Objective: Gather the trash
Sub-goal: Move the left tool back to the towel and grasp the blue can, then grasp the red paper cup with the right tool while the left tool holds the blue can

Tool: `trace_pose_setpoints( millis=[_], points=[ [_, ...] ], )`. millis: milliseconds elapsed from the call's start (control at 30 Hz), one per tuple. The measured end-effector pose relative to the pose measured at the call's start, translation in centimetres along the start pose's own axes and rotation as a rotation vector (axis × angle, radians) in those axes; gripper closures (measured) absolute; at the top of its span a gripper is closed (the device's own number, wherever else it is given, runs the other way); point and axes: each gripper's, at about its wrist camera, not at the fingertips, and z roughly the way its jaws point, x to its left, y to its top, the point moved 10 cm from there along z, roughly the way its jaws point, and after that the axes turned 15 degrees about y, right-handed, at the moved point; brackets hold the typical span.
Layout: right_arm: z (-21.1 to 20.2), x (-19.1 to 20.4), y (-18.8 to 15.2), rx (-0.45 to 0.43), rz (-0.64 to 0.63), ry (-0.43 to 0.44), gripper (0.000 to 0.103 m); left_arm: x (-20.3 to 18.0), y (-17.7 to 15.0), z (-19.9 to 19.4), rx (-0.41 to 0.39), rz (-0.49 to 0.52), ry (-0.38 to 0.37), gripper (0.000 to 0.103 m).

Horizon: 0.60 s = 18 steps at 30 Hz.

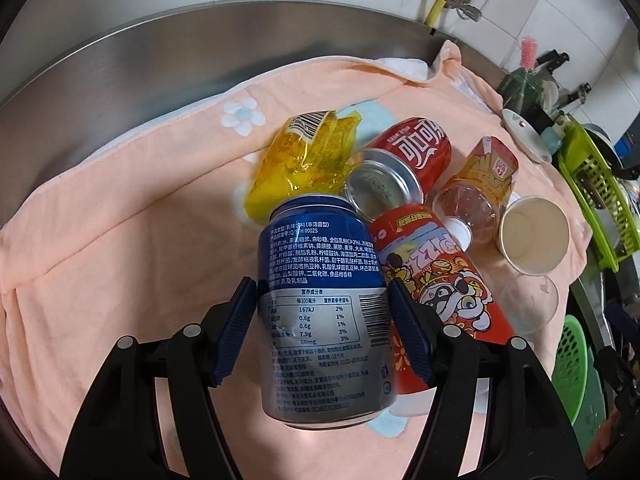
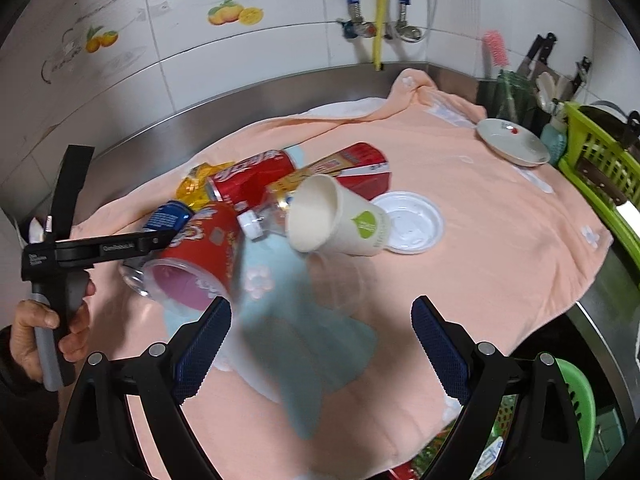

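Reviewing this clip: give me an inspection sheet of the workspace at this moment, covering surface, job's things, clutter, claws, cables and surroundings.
Surface: peach towel spread over a steel counter.
Job's things: blue can; red cola can lying on its side; yellow wrapper; plastic bottle; paper cup on its side; white lid; red printed cup; clear plastic cup, tipped.
Clutter: small dish at the towel's far edge.
Claws: left claw shut on the blue can; right claw open, holding nothing.
Cables: nothing seen; hoses on the wall.
Surroundings: green rack, tiled wall.
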Motion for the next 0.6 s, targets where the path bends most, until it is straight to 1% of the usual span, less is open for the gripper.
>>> trace_pose_setpoints(
  millis=[233,467,600],
  points=[
    [1.6,2.6,1.4,0.041,-0.014,0.045,0.015,0.9,-0.2,-0.3,-0.005,0.005,-0.034,0.038],
    [4.4,5.0,2.9,0.103,0.041,0.128,0.015,3.0,-0.2,-1.1,-0.021,-0.017,-0.034,0.038],
    [6.6,6.5,3.6,0.156,0.052,0.153,0.015,4.7,-0.1,-1.6,-0.039,-0.029,-0.026,0.038]
  ],
)
